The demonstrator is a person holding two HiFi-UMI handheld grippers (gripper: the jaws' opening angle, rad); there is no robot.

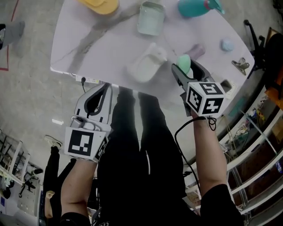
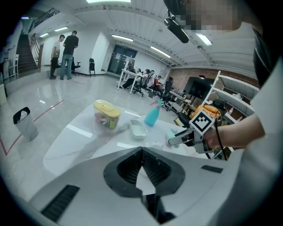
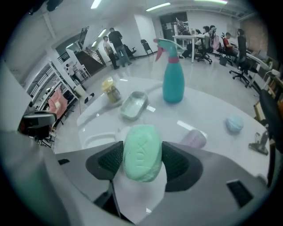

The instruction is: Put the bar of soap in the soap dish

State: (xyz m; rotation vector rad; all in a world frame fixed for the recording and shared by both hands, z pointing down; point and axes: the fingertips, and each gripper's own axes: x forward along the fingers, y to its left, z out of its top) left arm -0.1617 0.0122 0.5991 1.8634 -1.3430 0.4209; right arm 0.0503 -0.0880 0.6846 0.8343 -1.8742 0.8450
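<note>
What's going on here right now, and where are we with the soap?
A person is working with two tools. The right hand-held gripper is shut on the green bar of soap, holding it over the white table beside the white soap dish, which looks empty. The left hand-held gripper is shut on nothing, back off the table's near edge.

White marbled worktop (image 1: 88, 39) fills 12 o'clock of the frame. Right tongs (image 1: 185, 69) at 2 o'clock of centre, clamped on green bar of soap (image 1: 184, 61), over the worktop's near edge. White soap dish (image 1: 148, 66) just beside, at 9 o'clock of the soap. Lilac object (image 1: 197, 50) at 1 o'clock of the soap; pale blue ball (image 1: 227, 44) at 2, metal clip (image 1: 241, 65) at 3. Far edge: yellow tub (image 1: 102, 4), pale green tray (image 1: 151, 17), teal spray bottle (image 1: 196, 7). Left tongs (image 1: 105, 88) at 8 o'clock of centre, tips together, off the worktop, over the floor
</note>
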